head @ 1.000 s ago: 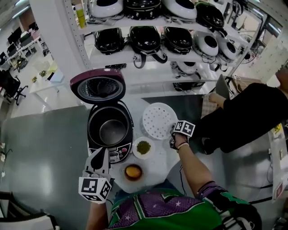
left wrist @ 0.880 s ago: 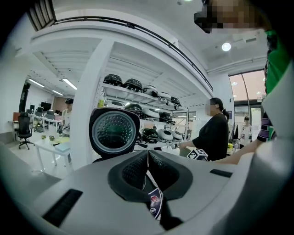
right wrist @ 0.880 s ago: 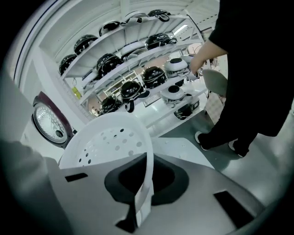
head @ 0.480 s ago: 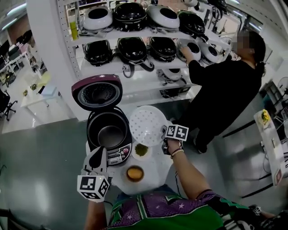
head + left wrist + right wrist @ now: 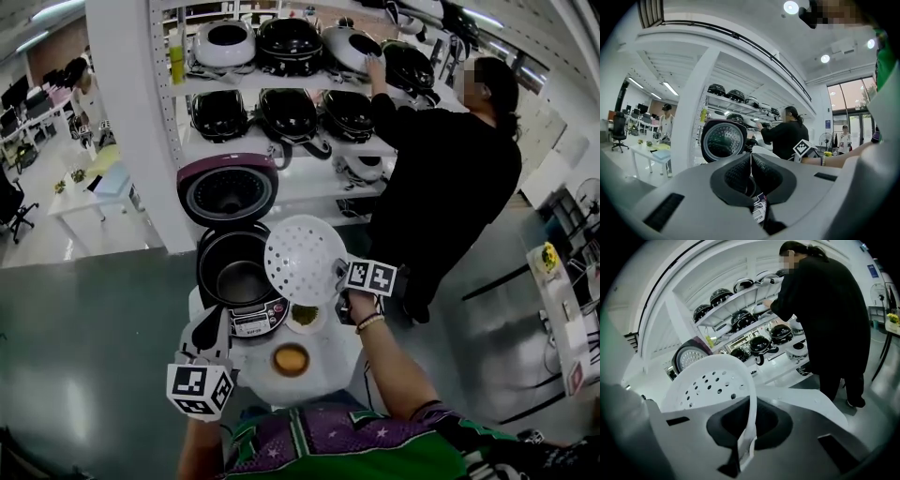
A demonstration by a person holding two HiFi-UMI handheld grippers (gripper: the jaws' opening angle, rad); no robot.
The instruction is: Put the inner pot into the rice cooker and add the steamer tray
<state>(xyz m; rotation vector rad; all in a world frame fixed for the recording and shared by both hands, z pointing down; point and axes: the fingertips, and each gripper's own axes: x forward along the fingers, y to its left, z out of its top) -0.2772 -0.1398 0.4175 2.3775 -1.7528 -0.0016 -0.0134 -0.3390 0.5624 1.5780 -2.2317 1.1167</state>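
Observation:
The rice cooker [image 5: 236, 281] stands on a small white table [image 5: 333, 361] with its maroon lid [image 5: 228, 192] raised. The dark inner pot [image 5: 242, 279] sits inside the body. My right gripper [image 5: 343, 283] is shut on the rim of the white perforated steamer tray [image 5: 303, 258]. The tray hangs tilted above the table, its left edge over the cooker's right rim. In the right gripper view the tray [image 5: 710, 380] fills the left, its rim pinched in my right gripper [image 5: 744, 439]. My left gripper [image 5: 212, 330] hovers shut and empty near the cooker's front panel. The left gripper view shows my left gripper [image 5: 750, 161] shut below the lid [image 5: 723, 139].
A bowl of green beans [image 5: 302, 315] and a bowl of something orange [image 5: 291, 359] sit on the table in front of the cooker. Behind stand white shelves [image 5: 281, 89] with several rice cookers. A person in black [image 5: 450, 178] reaches into the shelves at the right.
The right gripper has lifted the steamer tray off the table and carried it left toward the cooker's opening. The left gripper shifted a little, still shut. The person in black stood up at the shelves.

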